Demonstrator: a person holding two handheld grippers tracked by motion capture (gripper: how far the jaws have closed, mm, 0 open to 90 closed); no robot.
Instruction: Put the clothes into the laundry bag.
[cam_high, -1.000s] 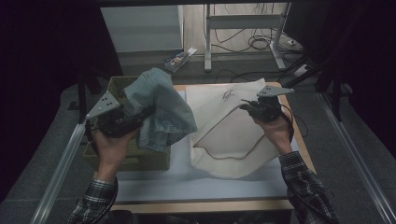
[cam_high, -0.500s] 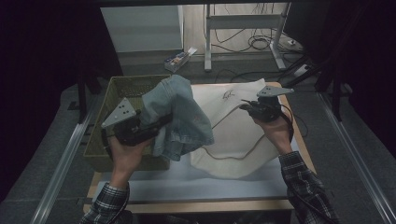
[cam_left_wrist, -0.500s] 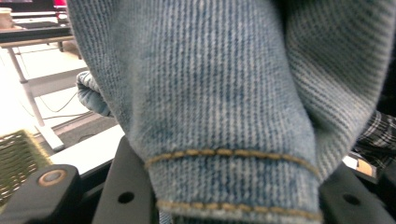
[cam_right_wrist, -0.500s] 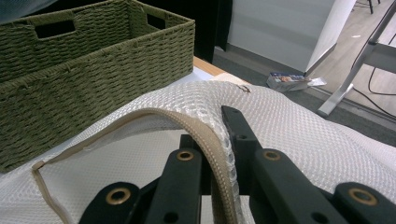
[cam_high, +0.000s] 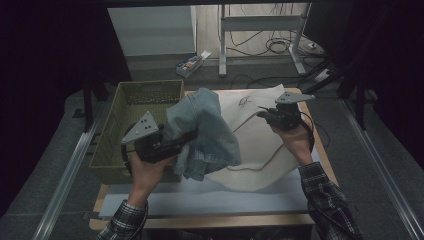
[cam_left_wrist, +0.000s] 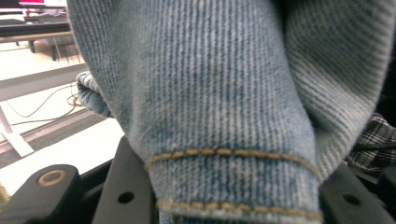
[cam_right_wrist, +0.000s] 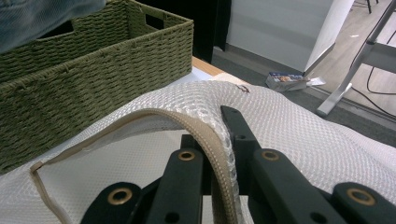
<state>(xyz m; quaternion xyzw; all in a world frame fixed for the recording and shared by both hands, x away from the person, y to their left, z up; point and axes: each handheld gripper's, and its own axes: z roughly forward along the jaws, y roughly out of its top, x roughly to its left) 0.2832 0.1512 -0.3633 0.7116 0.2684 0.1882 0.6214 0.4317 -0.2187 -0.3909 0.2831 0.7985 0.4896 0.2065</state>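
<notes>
denim garment (cam_high: 205, 131), light blue with tan stitching, hangs bunched above the table between the green woven basket (cam_high: 131, 126) and the white mesh bag (cam_high: 260, 145), its hem clamped in the left gripper (cam_high: 186, 139). the right gripper (cam_high: 265, 114) is closed on the bag's beige zipper edge (cam_right_wrist: 205, 140), lifting it off the bag's lower layer. the bag lies on the table (cam_high: 200, 220) beside the basket.

The wooden tabletop (cam_high: 320, 155) carries a pale sheet (cam_high: 200, 200) across its near part. On it sit two things — a green woven basket (cam_high: 127, 107) at the left and, just beside it, a white mesh bag (cam_high: 260, 150) spread flat, its tan-edged rim partly lifted.
</notes>
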